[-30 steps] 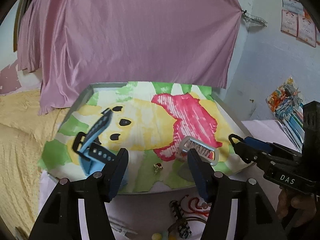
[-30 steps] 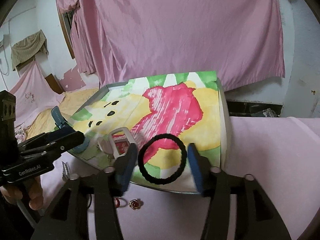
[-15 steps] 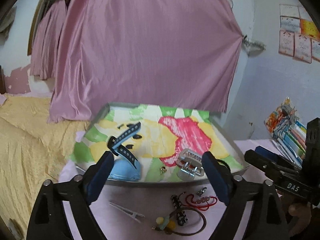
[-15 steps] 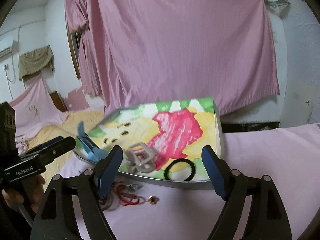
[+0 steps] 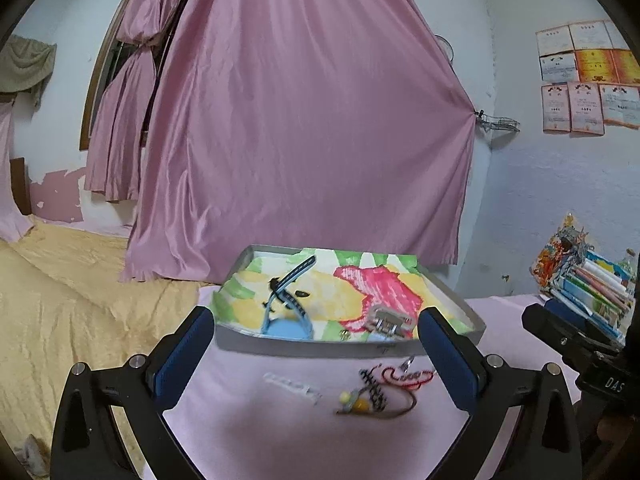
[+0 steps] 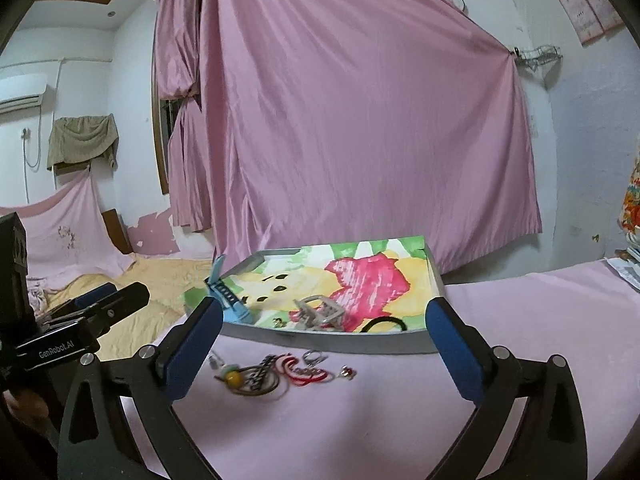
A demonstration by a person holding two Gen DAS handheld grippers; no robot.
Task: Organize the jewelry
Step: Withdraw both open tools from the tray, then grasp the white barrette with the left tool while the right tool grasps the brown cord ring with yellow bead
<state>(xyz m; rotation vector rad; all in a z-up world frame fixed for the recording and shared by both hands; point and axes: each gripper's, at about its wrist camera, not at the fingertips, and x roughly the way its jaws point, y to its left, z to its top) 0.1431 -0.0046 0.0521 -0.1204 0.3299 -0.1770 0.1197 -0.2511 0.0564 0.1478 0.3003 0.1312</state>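
Note:
A grey tray (image 5: 280,344) lined with a cartoon picture sits on the pink cloth. In it lie a blue watch (image 5: 286,314), a silver metal band (image 5: 388,320) and a black hair tie (image 6: 384,324). My left gripper (image 5: 315,316) hangs back from the tray's near rim, its jaws opening with nothing between them. My right gripper (image 6: 324,306) stands the same way, jaws opening and empty. On the cloth in front of the tray (image 6: 400,346) lie a red cord bracelet (image 6: 306,374), a yellow-bead bracelet (image 6: 234,378), a ring (image 6: 314,357) and a clip (image 5: 292,386).
A yellow bedspread (image 5: 60,300) lies left of the pink-covered surface. A pink curtain (image 5: 300,140) hangs behind the tray. Stacked books (image 5: 588,292) stand at the far right. The other hand-held gripper's black body shows at each view's edge.
Both grippers have drawn back from the tray and risen a little, and their jaws have spread wide. The hair tie that was between the right fingers now lies in the tray.

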